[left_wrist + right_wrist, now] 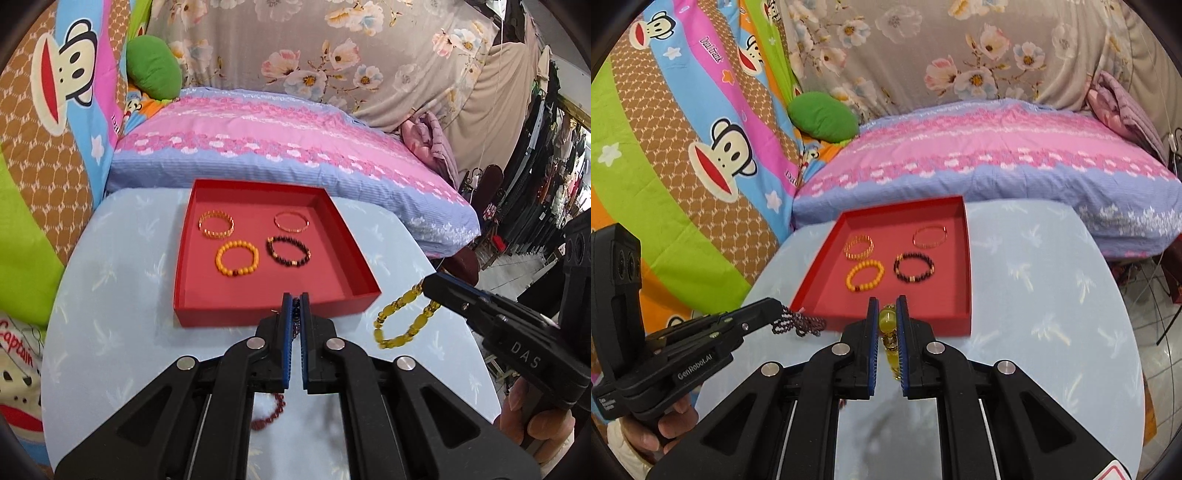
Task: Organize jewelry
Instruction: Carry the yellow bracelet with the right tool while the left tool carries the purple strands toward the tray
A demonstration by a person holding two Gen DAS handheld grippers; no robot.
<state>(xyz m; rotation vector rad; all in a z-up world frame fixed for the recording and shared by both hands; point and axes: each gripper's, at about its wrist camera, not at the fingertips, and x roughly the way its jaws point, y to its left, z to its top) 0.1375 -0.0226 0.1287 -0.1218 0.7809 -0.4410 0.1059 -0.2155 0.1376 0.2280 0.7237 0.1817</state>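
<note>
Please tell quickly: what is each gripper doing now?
Left gripper: shut on the dark purple beaded bracelet.
Right gripper: shut on the yellow translucent beaded bracelet.

Black grippers [294,301], blue pads [287,332], silver rivets; sleeve [622,439] seemingly cream.

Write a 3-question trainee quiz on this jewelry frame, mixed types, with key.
1. How many bracelets lie in the red tray?
2. True or false: the left gripper is open and holds nothing.
3. The right gripper holds: A) yellow bead bracelet B) orange bead bracelet C) nothing.

Key: 1. Four. 2. False: it is shut on a dark purple bead bracelet. 3. A.
</note>
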